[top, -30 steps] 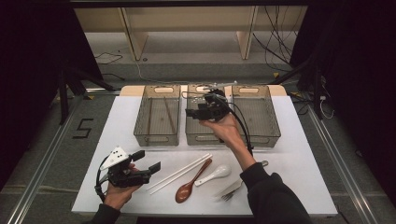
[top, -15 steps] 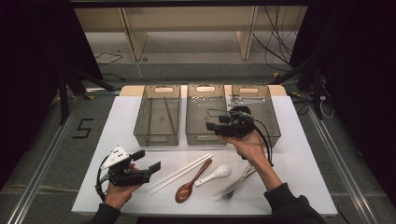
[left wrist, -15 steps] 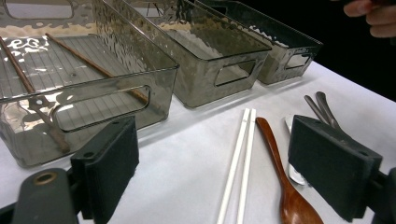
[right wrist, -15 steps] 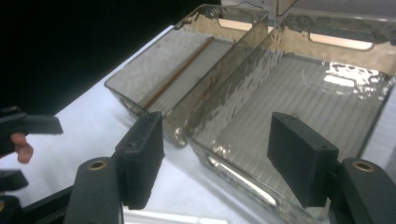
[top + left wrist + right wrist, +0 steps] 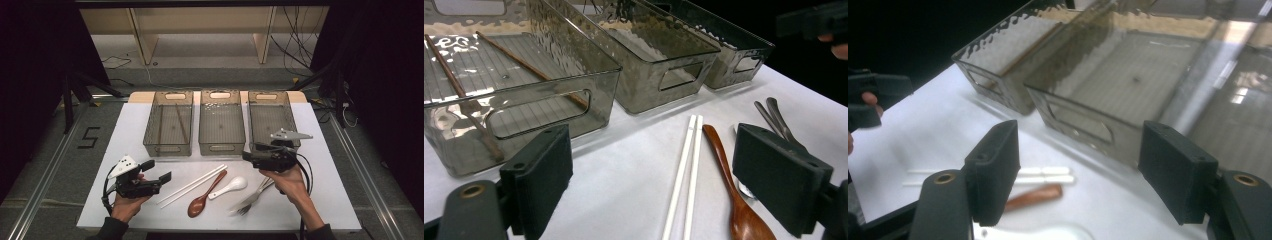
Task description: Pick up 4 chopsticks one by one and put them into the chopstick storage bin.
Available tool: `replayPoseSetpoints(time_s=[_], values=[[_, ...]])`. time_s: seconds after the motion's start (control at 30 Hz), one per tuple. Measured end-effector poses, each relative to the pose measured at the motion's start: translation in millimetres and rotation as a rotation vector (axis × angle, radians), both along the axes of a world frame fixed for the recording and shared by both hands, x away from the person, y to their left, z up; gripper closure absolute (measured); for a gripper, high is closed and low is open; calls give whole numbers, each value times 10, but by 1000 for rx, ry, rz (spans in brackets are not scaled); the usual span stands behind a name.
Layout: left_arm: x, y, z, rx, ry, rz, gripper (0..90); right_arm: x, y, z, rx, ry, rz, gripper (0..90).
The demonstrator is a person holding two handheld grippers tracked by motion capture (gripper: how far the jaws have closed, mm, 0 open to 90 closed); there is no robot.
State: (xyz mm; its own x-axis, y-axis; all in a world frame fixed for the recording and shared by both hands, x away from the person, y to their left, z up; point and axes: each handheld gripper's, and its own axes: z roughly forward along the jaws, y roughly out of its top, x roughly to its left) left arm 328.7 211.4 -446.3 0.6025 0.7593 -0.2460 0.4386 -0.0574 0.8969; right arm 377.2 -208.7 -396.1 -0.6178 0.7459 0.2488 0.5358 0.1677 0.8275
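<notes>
**Both grippers spread and empty over the cutlery row**

Left gripper point(image 5: 159, 171) low at the table's near left corner, jaws spread wide, nothing between them. In the left gripper view its jaws frame the white chopsticks point(image 5: 686, 175) and the brown wooden spoon point(image 5: 729, 185), both flat on the white table point(image 5: 325, 150).

Right gripper point(image 5: 248, 155) held above the table just in front of the right bin point(image 5: 268, 117), jaws parted, gripping nothing. In the right gripper view the gap looks onto the front wall of the middle bin point(image 5: 1088, 125), with the chopsticks and the spoon handle below.

Cutlery lies in a loose row along the near edge: chopsticks, wooden spoon, white ceramic spoon point(image 5: 229, 187), then metal forks point(image 5: 252, 197) just beneath the right hand point(image 5: 289, 182).

Left bin point(image 5: 169, 122) holds a pair of dark brown chopsticks point(image 5: 454, 85).
</notes>
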Motion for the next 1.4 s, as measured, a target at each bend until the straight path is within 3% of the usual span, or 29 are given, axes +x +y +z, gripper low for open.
replayPoseSetpoints(time_s=[0.3,0.47,0.83,1.1,1.4], values=[[31,-33,8,14,18,-17,159,-246,-328,-163,3,-11,-39,317],[55,-43,16,18,40,-23,160,-317,-365,-183,12,-28,-36,310],[133,-76,55,84,90,-32,166,-392,-396,-282,14,-18,-37,293],[214,-125,109,165,135,-51,171,-450,-392,-339,7,-15,-31,285],[317,-298,110,277,211,-126,192,-524,-423,-407,0,-30,-40,280]])
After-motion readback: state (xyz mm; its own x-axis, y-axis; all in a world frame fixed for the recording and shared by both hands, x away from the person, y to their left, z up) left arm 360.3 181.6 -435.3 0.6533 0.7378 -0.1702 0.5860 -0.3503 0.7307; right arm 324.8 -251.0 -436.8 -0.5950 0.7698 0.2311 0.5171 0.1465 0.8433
